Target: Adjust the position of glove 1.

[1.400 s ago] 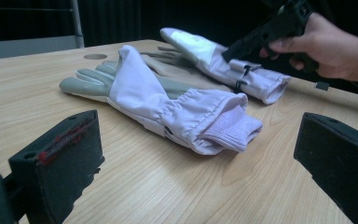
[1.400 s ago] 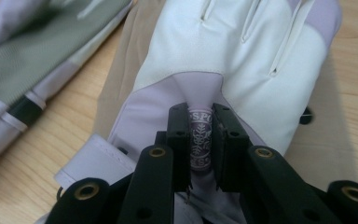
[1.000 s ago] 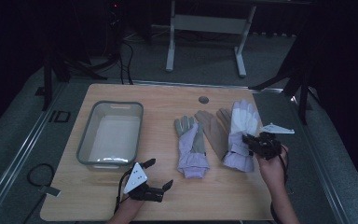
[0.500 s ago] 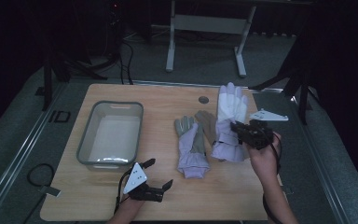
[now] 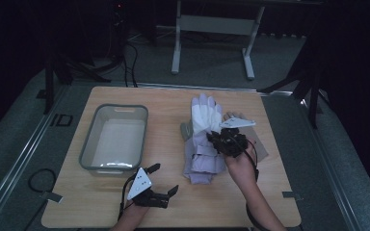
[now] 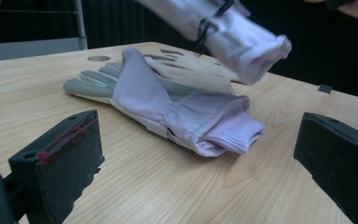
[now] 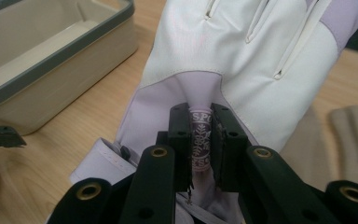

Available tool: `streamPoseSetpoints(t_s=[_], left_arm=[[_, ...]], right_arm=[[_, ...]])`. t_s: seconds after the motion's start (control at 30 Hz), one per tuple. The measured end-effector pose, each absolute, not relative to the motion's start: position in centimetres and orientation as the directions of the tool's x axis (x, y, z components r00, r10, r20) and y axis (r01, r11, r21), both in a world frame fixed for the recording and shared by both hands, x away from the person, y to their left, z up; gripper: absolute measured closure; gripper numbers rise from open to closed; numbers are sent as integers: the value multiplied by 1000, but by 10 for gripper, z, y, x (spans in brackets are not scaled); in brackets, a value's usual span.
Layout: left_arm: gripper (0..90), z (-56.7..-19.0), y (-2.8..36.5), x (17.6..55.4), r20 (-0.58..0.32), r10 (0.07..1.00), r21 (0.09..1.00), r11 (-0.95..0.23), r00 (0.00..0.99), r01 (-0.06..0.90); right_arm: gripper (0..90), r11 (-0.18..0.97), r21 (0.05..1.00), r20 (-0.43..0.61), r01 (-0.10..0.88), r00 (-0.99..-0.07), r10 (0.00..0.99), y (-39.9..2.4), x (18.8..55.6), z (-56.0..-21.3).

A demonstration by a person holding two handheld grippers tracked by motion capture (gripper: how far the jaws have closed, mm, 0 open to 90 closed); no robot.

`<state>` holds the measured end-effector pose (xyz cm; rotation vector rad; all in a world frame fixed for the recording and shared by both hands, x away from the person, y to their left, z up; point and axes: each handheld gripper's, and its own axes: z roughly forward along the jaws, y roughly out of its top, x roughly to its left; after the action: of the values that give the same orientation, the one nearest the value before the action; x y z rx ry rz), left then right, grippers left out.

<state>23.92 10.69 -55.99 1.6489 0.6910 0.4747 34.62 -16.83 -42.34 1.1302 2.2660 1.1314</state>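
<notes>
Right claw (image 7: 200,140) clenched on pinched fabric of lifted glove (image 5: 206,113), carried above second glove (image 5: 202,161) at surface middle, likely bound for bin (image 5: 89,149) near left edge. Left claw (image 5: 163,179) released, idle at near edge, ready to assist.

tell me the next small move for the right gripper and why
Probably carry the held glove on left toward the bin. The right gripper is shut on the glove's back, the glove hangs off the table, and the bin stands open.

Dark lab: lone wooden table (image 5: 77,202)
</notes>
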Motion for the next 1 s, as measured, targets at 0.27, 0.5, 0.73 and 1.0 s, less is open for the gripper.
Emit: streamPoseSetpoints(t_s=[0.27,0.5,0.73,1.0], left_arm=[[11,-560,106,239,-67,671,979,-99,739,179],[11,-560,106,239,-70,671,979,-97,738,181],[11,-560,106,239,-65,670,979,-102,739,179],[11,-560,106,239,-63,671,978,-104,738,178]], right_arm=[[795,374,744,48,554,-603,796,-153,359,-451],[792,373,705,53,604,-569,821,-147,370,-473],[789,381,673,43,634,-548,835,-143,378,-498],[767,385,673,35,631,-548,836,-146,375,-504]])
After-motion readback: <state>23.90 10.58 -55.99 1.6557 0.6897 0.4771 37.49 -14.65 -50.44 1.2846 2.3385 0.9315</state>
